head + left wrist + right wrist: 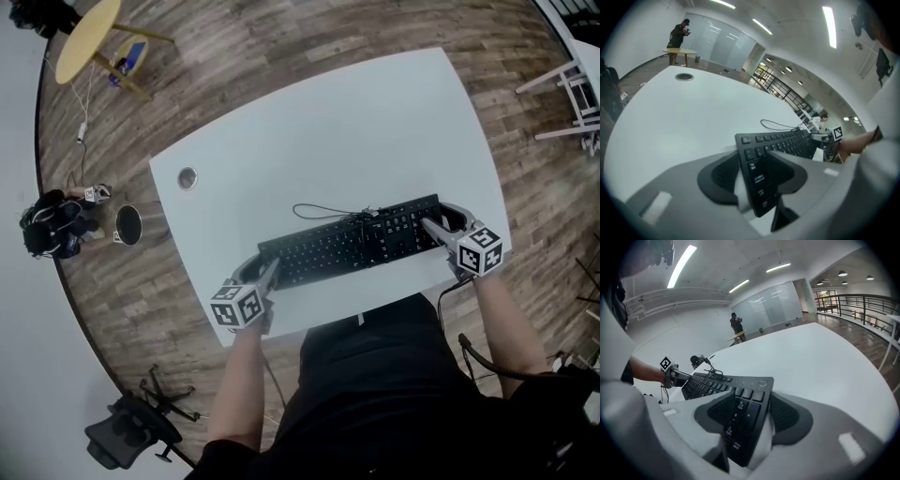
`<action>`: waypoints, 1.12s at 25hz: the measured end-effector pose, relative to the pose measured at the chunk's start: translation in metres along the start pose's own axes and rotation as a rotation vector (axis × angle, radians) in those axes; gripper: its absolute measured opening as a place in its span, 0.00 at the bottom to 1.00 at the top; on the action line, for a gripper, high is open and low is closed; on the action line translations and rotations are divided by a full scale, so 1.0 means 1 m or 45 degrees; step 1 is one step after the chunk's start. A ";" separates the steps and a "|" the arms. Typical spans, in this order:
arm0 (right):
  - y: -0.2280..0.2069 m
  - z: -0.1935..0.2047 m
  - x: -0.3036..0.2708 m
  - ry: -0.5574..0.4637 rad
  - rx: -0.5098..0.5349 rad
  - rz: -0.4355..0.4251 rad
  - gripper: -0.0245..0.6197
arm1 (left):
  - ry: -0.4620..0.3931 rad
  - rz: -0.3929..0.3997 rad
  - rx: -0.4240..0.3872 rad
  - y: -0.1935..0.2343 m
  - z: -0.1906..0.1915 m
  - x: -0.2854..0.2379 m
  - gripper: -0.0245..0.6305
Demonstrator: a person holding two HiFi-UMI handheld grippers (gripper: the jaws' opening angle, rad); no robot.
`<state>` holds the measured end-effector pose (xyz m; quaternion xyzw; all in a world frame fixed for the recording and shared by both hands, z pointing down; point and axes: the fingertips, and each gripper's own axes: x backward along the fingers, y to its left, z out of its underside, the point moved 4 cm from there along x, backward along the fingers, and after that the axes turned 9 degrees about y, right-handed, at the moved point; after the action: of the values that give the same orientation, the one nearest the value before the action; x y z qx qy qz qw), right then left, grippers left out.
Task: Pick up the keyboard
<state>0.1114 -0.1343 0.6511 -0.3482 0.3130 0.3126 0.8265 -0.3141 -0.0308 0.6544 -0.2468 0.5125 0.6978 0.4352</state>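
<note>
A black keyboard (356, 242) lies on the white table (356, 131) near its front edge, its cable (323, 211) looped behind it. My left gripper (270, 274) is at the keyboard's left end. In the left gripper view the keyboard end (757, 168) sits between the jaws of the left gripper (754, 174), with a dark gap by one pad. My right gripper (433, 225) is at the right end. In the right gripper view its pads lie against the number-pad end (738, 416) of the keyboard, and the right gripper (747, 417) looks shut on it.
A round grommet hole (187, 177) is in the table's far left part. Around the table are a yellow round table (86, 37), a black office chair (131, 431) and white chairs (577, 94). A person (679, 33) stands far off.
</note>
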 end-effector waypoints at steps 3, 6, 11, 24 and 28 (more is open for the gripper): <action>0.001 0.000 0.003 -0.026 0.000 0.008 0.40 | -0.041 -0.003 0.015 -0.003 -0.003 0.004 0.32; 0.002 0.000 0.007 -0.060 0.012 0.025 0.40 | -0.055 -0.017 0.016 -0.006 -0.006 0.007 0.31; 0.008 -0.009 0.013 -0.129 0.014 0.044 0.40 | -0.082 -0.024 0.014 -0.010 -0.011 0.016 0.30; 0.022 -0.047 0.029 -0.272 0.087 0.078 0.39 | -0.176 -0.079 -0.091 -0.017 -0.047 0.047 0.30; 0.027 -0.059 0.036 -0.326 0.090 0.089 0.39 | -0.220 -0.087 -0.113 -0.021 -0.059 0.057 0.30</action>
<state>0.0962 -0.1544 0.5808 -0.2652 0.2278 0.3718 0.8599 -0.3301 -0.0634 0.5783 -0.2221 0.4331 0.7233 0.4899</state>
